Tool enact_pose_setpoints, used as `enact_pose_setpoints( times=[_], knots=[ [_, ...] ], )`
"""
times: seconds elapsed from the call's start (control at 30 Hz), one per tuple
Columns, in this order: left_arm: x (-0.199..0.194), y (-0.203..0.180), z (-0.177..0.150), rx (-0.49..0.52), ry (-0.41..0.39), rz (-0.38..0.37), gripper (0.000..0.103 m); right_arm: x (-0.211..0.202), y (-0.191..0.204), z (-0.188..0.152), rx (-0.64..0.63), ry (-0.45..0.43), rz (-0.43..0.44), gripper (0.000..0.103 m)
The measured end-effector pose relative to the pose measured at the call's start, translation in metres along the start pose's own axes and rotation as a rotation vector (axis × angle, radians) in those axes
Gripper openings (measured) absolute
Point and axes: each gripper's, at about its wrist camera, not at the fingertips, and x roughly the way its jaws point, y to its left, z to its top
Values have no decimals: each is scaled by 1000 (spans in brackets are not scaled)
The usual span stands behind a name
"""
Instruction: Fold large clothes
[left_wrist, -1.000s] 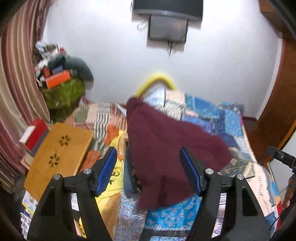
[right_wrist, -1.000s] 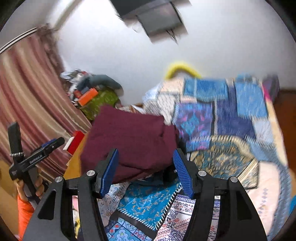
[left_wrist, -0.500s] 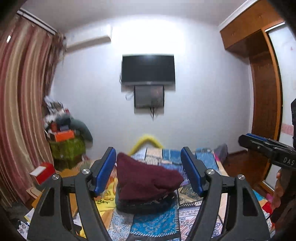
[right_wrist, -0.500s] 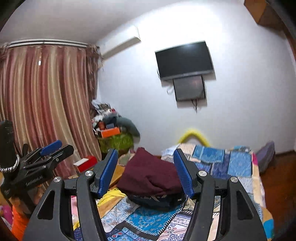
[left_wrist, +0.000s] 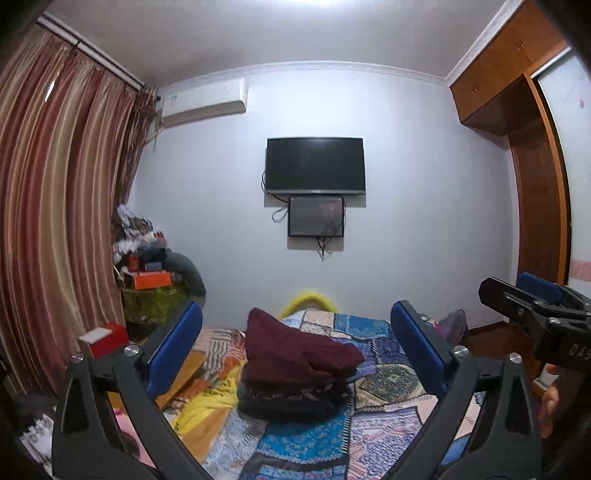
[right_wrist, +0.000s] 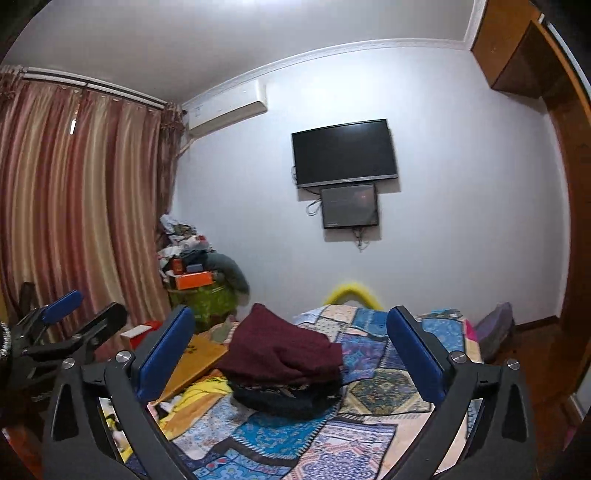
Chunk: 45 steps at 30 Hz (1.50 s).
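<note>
Above the patchwork bed (left_wrist: 384, 373), each hand-held gripper (left_wrist: 295, 350) (right_wrist: 291, 354) gapes wide, holding nothing.

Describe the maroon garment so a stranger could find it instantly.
Start at the wall-mounted TV and drop to the patchwork quilt on the bed below. The maroon garment lies folded atop a dark patterned garment, the only plain, single-coloured cloth among busy prints.

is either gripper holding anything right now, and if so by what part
Nothing is held. The left gripper and the right gripper are both open with nothing between their fingers. The maroon garment lies on a dark pile on the bed, away from both.
</note>
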Motion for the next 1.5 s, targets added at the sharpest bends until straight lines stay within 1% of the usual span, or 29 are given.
enact_pose_setpoints(
  times=[0.13, 0.37, 0.4, 0.77, 1.5],
  knots=[
    [-2, -1, -4, -4, 18, 0, 103, 2, -3, 2, 15, 28, 3, 103],
    [1, -1, -10, -4, 31, 8, 103, 3, -5, 1, 18, 37, 3, 103],
    [1, -1, -11, -5, 36, 6, 103, -5, -5, -7, 17, 37, 2, 103],
    [9, -6, -15, -5, 58, -5, 103, -1, -4, -12, 8, 71, 2, 103],
    [15, -7, -18, -8, 78, 7, 103, -1, -5, -12, 7, 98, -2, 103]
  ],
)
